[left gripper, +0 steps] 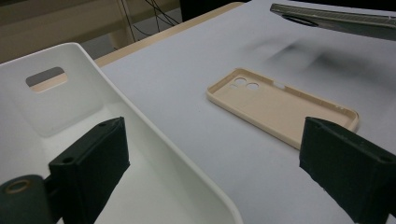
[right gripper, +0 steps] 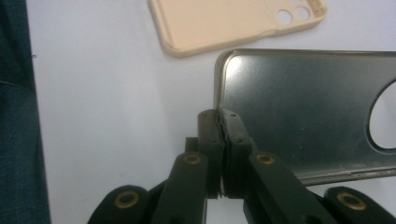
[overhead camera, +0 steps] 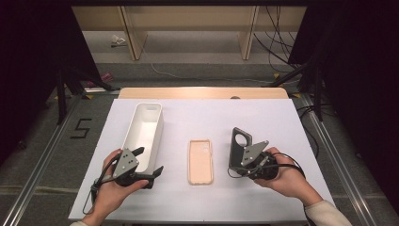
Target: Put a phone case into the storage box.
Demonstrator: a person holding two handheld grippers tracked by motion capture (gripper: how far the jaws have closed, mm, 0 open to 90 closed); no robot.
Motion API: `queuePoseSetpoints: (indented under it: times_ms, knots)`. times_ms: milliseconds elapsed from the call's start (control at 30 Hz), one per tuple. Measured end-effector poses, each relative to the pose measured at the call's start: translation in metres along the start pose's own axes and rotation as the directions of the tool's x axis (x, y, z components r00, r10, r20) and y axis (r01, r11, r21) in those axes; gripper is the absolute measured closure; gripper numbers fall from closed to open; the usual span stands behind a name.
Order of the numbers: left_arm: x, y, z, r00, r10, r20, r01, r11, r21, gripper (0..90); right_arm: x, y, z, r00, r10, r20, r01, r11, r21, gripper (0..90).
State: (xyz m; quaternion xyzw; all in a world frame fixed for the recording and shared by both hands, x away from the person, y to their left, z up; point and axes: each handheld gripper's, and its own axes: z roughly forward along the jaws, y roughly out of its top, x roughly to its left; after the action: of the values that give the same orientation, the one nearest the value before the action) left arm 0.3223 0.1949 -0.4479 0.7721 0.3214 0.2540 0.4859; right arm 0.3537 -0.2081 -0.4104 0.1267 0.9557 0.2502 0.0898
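Clamped tight, the right gripper point(overhead camera: 248, 162) pinches the edge of a dark grey hard phone case point(overhead camera: 239, 146) tilted up off the white table sheet point(overhead camera: 263, 117), beside a flat beige phone case point(overhead camera: 200, 161), while the left gripper point(overhead camera: 149, 162) gapes wide astride the near rim of a long white plastic bin point(overhead camera: 145, 129).

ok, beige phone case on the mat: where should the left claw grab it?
Pinch a long side wall of the beige case. It lies flat, open side up, so the raised rim is the only graspable edge. Come from above with the open left claw, one jaw inside.
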Motion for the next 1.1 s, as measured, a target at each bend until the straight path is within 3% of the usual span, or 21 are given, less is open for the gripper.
queuePoseSetpoints:
  times_ms: [233,633,867,1100]
  knots:
    - [0.000,0.000,0.000,1.0000,0.002,0.000,-0.002,1.0000,0.000,7.8,0.000,0.001,0.000,0.9998,0.007,-0.018,-0.007,0.999,-0.044,88.8]
    - [-0.004,0.008,-0.001,0.9999,-0.017,0.002,0.017,0.9996,-0.024,10.2,0.004,0.005,0.001,1.0000,0.003,0.000,-0.003,0.994,-0.111,88.8]
    - [-0.007,0.020,0.004,0.9989,-0.034,0.032,0.035,0.9993,-0.017,11.0,0.004,0.009,0.007,1.0000,0.003,-0.005,-0.004,0.981,-0.194,88.9]
    - [-0.009,0.037,0.018,0.9951,-0.083,0.054,0.083,0.9966,0.007,14.6,0.001,0.010,0.006,0.9996,0.027,-0.006,-0.028,0.969,-0.244,89.0]
